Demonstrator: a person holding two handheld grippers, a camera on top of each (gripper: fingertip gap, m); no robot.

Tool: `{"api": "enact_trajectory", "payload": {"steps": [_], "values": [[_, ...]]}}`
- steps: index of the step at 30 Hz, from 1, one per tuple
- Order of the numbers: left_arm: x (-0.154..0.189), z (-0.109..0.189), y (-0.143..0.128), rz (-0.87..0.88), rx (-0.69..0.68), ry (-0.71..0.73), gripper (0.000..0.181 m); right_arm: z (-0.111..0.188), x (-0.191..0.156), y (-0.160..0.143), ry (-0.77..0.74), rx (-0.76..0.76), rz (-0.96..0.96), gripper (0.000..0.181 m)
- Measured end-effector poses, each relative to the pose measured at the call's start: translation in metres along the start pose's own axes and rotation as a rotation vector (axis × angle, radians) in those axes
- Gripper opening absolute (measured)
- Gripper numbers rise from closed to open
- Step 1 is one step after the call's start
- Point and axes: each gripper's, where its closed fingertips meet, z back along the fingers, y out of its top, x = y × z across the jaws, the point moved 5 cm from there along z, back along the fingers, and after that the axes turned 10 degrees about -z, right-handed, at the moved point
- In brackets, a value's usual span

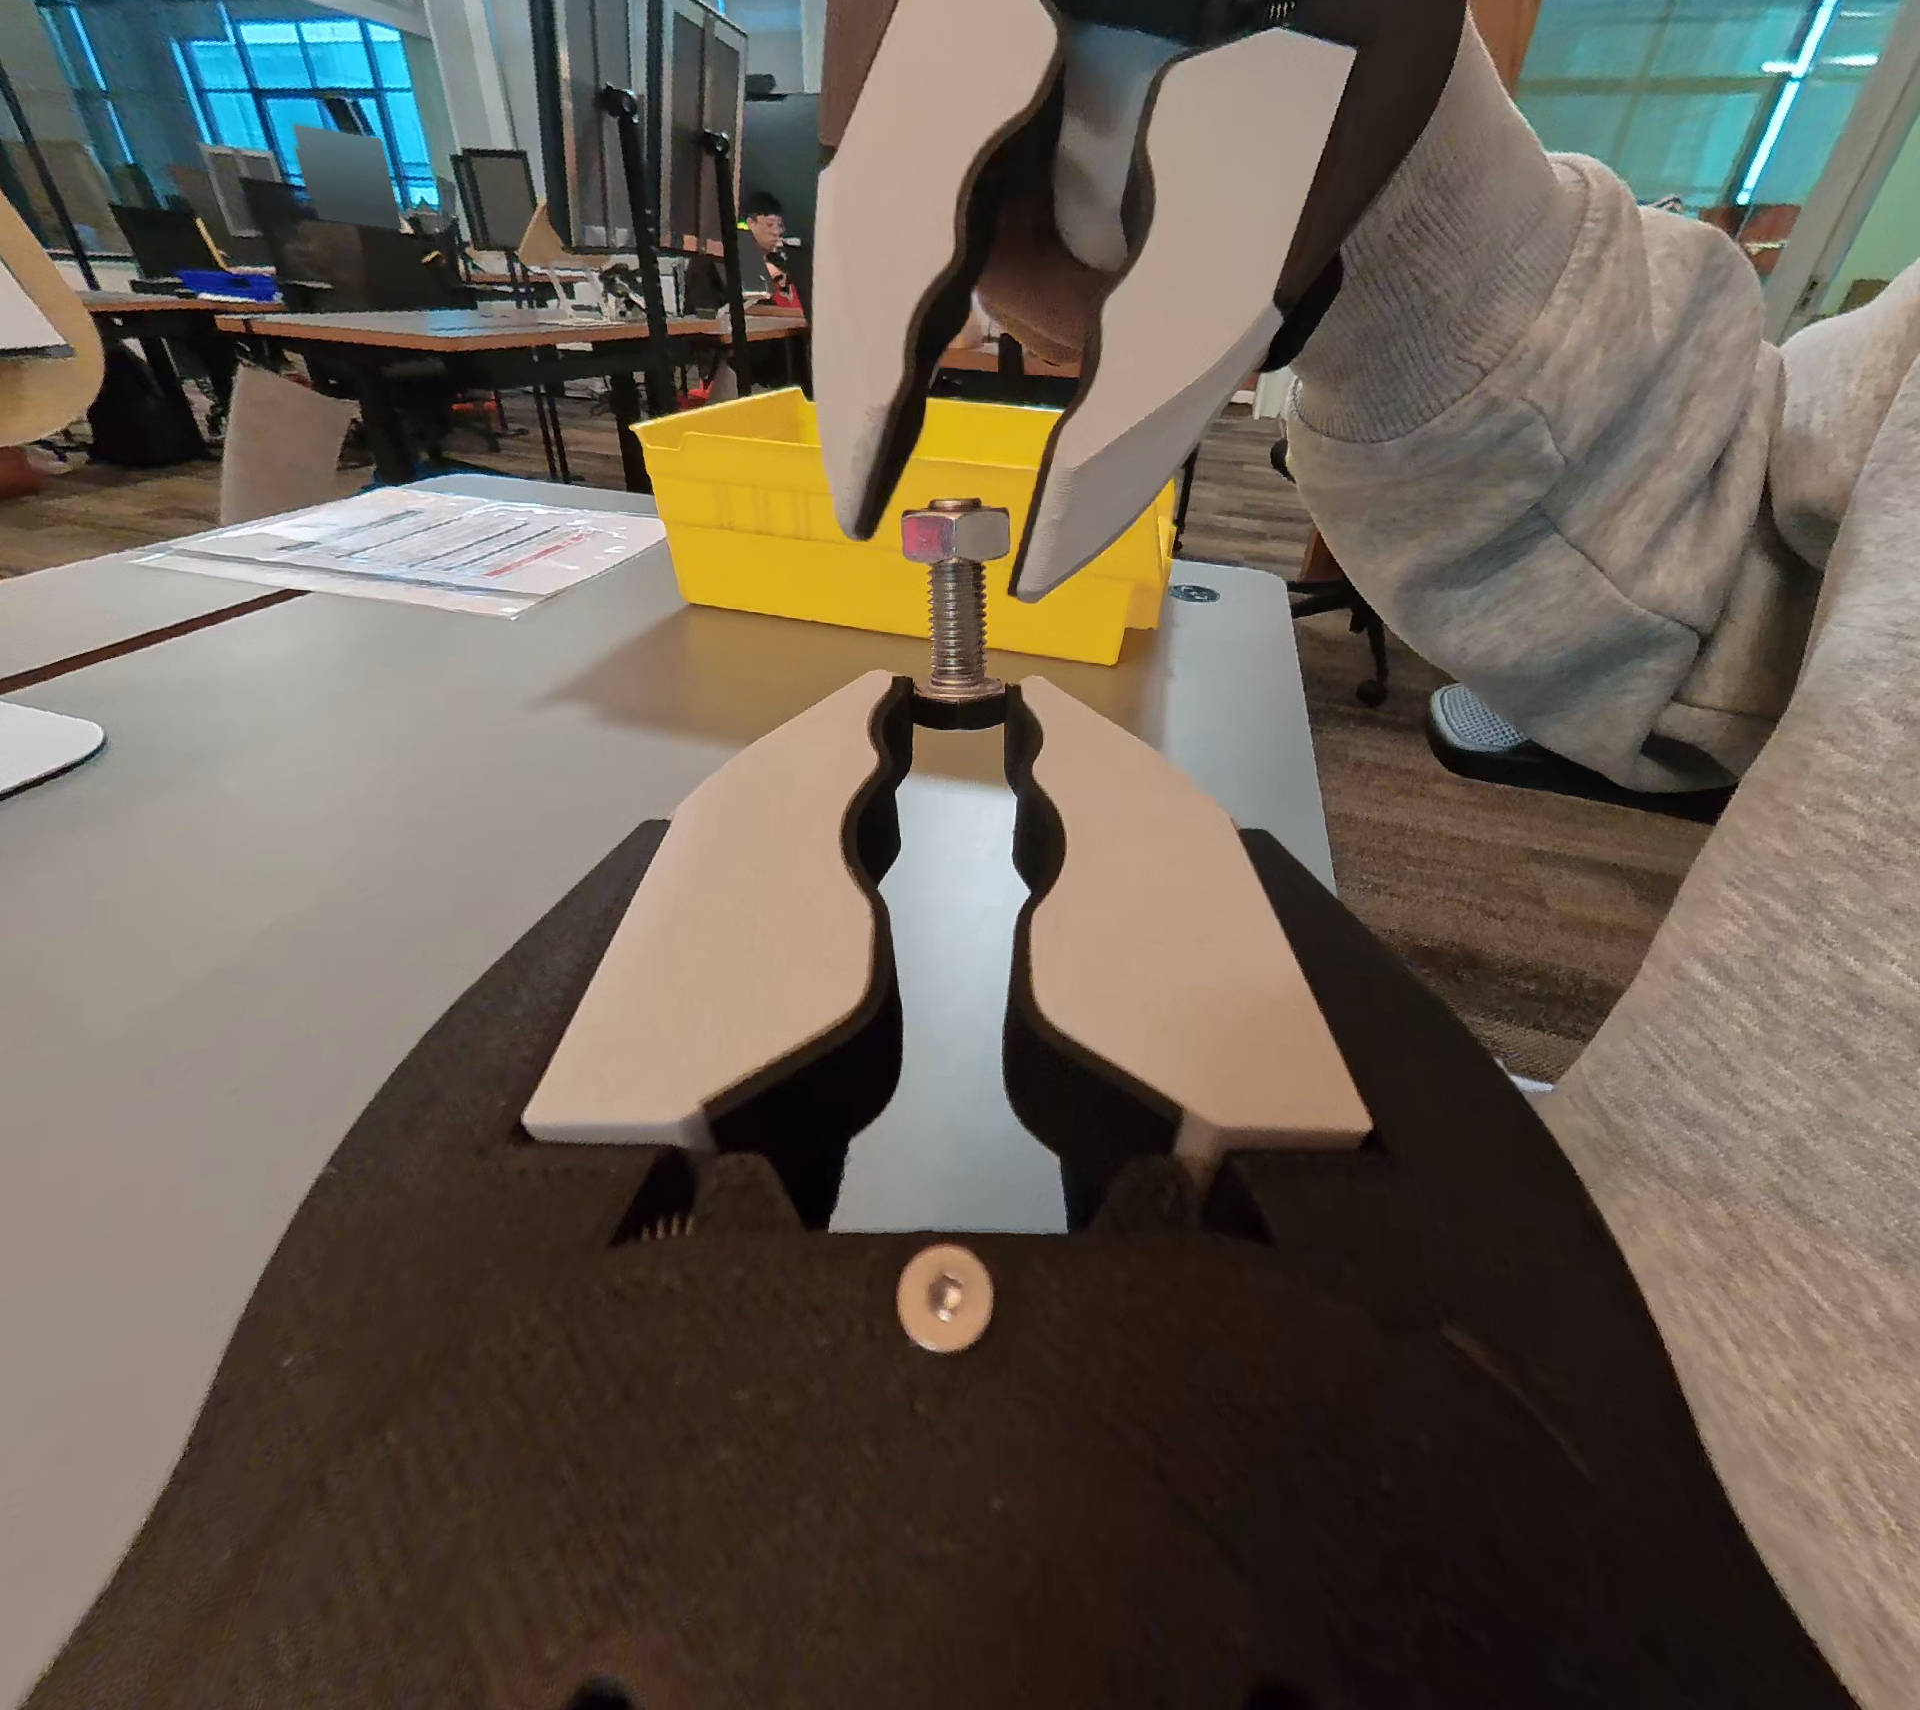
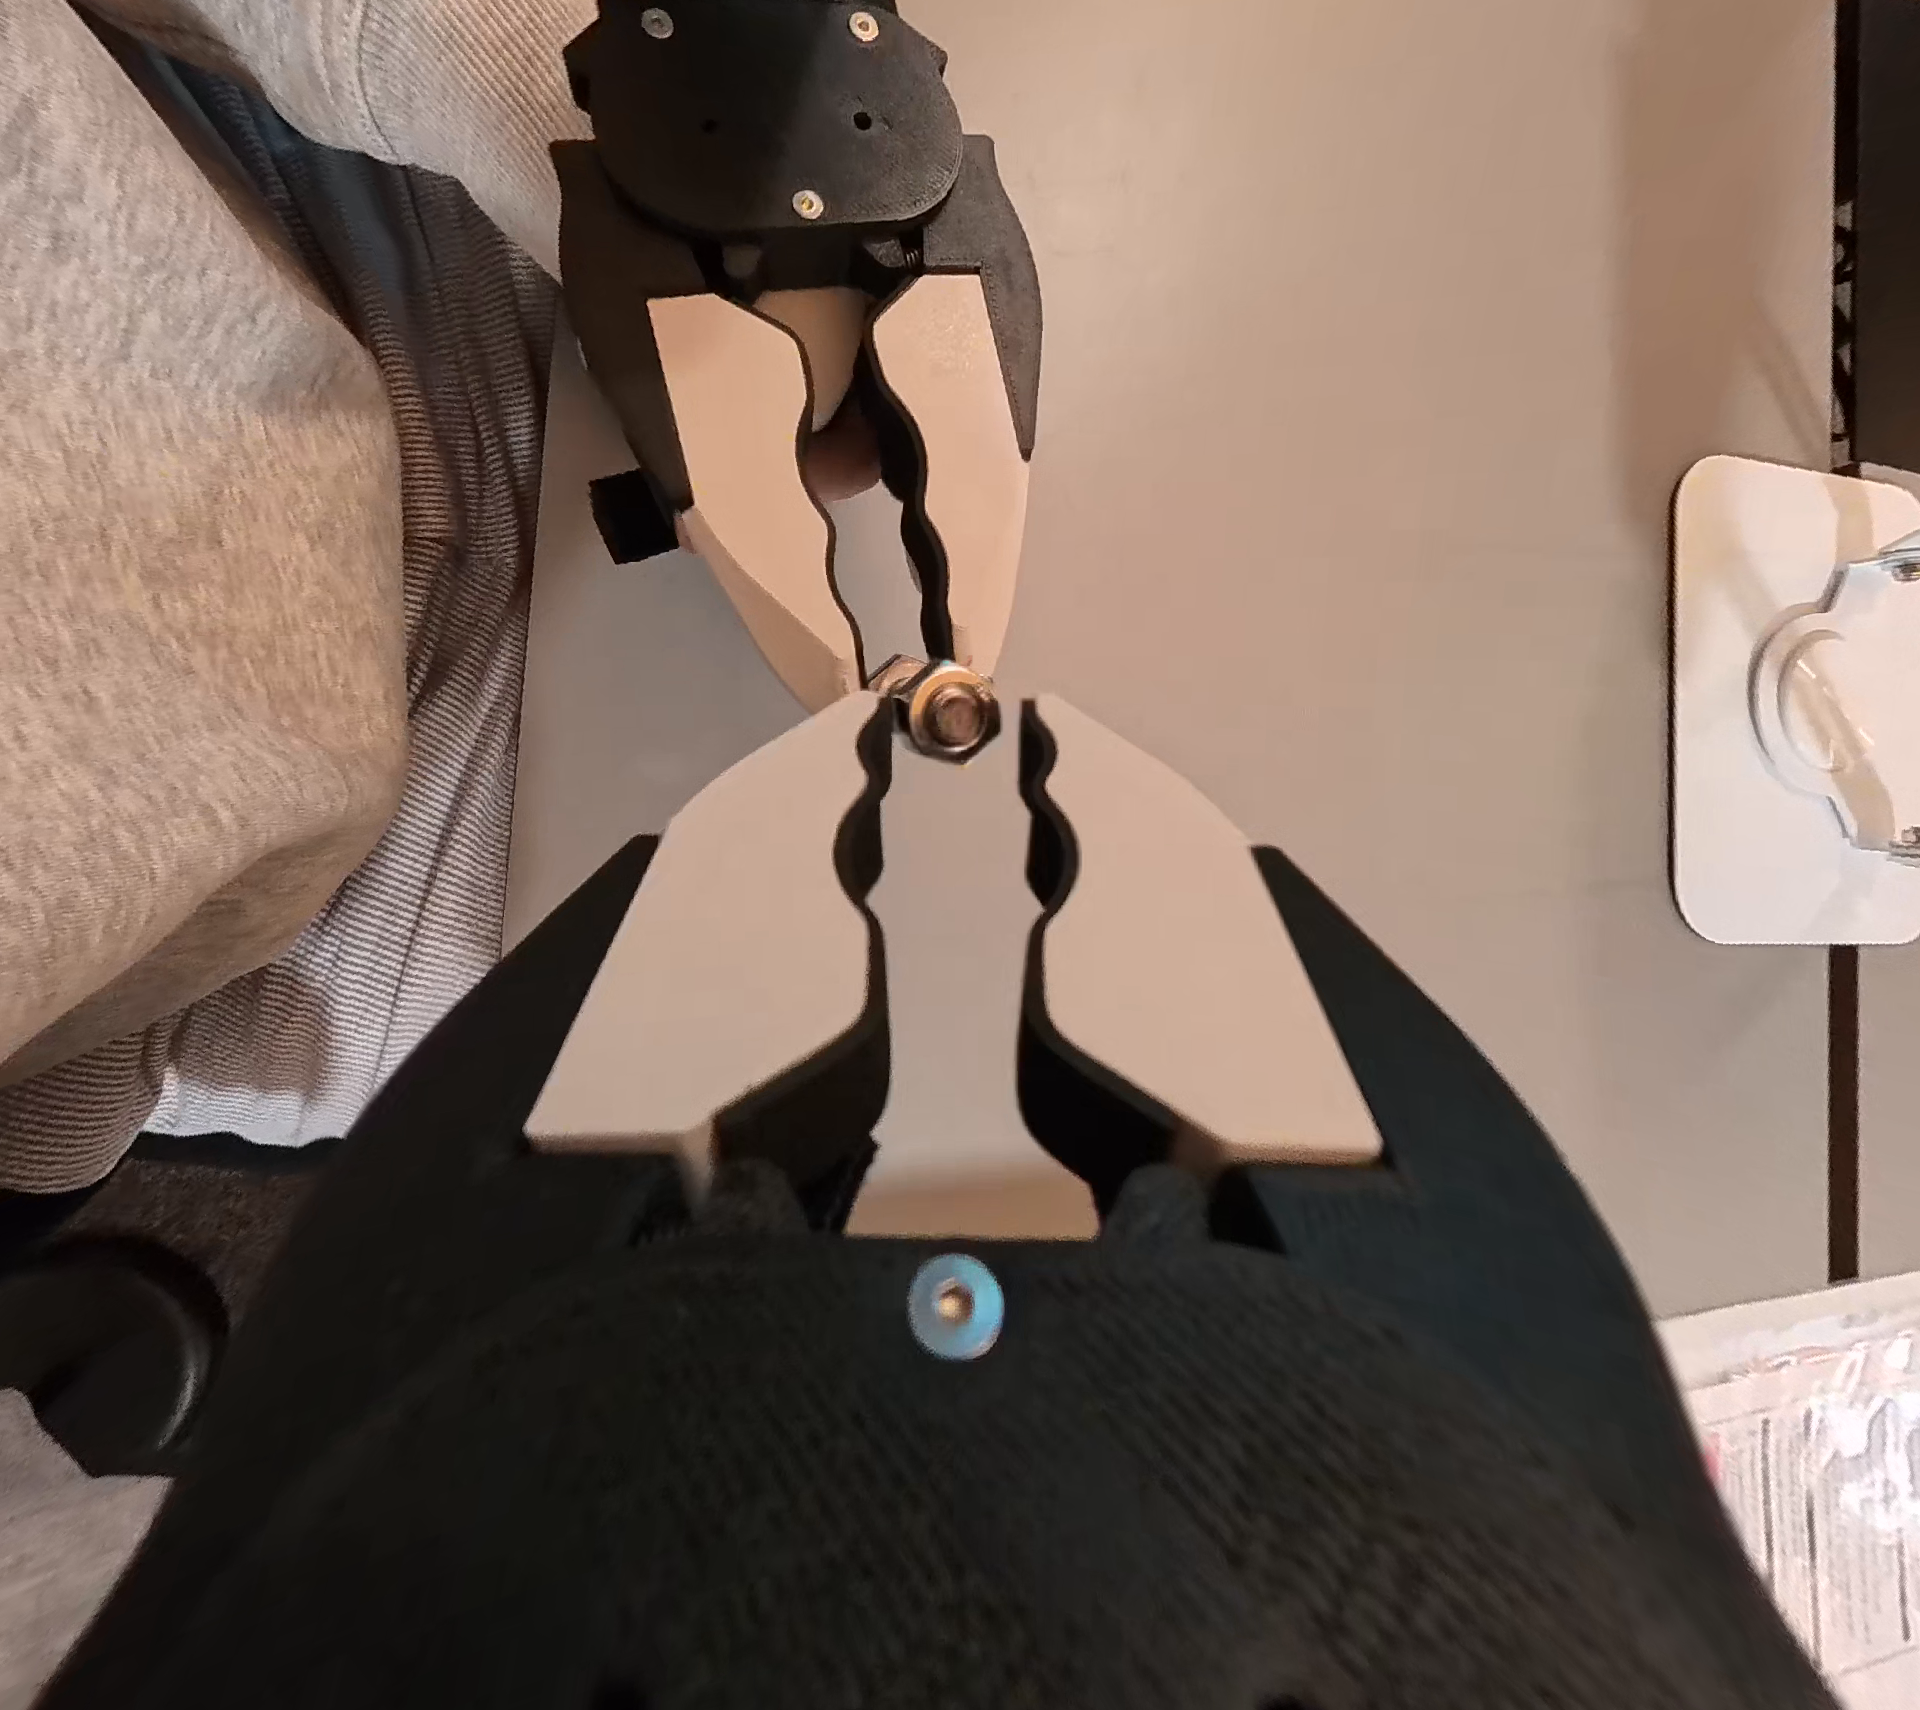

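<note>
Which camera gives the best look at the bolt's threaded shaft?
The left wrist view: the bolt stands upright in side profile, threads plainly visible between the nut and the left tool. The right wrist view looks down its axis, showing only the nut and bolt end.

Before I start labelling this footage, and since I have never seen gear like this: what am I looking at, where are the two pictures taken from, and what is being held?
These are two hand-held grasping tools, each with two pale fingers and a camera looking along them. A person in a grey sweatshirt holds one in each hand.

The left wrist view looks level across a grey table. The left tool grips the lower end of an upright bolt. The right tool comes down from above, its fingers either side of the hex nut on the bolt's top, apparently not yet closed on it.

The right wrist view looks straight down on that nut. Behind stand a yellow plastic bin and a sleeved sheet of paper.
</note>
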Motion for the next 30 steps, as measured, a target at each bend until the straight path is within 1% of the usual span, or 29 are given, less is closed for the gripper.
{"api": "enact_trajectory", "payload": {"steps": [2,6,12,16,20,24,30], "values": [[0.000,0.000,0.000,-0.002,0.001,0.000,0.019,0.003,0.001,0.000,0.002,0.006,-0.014,0.028],[0.002,0.000,0.002,-0.002,0.014,-0.006,0.019,0.006,0.001,0.000,0.016,0.035,-0.016,0.028],[0.003,0.001,0.004,0.011,0.032,-0.021,0.019,0.004,-0.003,0.003,0.067,0.062,-0.012,0.027],[-0.002,0.003,0.006,0.032,0.051,0.000,0.019,0.002,-0.002,0.000,0.065,0.041,-0.022,0.026],[-0.010,0.006,0.007,0.079,0.069,0.036,0.019,0.008,-0.002,-0.001,0.080,0.052,-0.030,0.025],[-0.011,0.008,0.007,0.075,0.071,0.040,0.019,0.010,0.003,0.001,0.023,0.071,-0.022,0.027],[-0.006,0.006,0.007,0.057,0.067,0.016,0.019,0.002,0.002,0.004,0.025,0.090,0.001,0.035]]}}
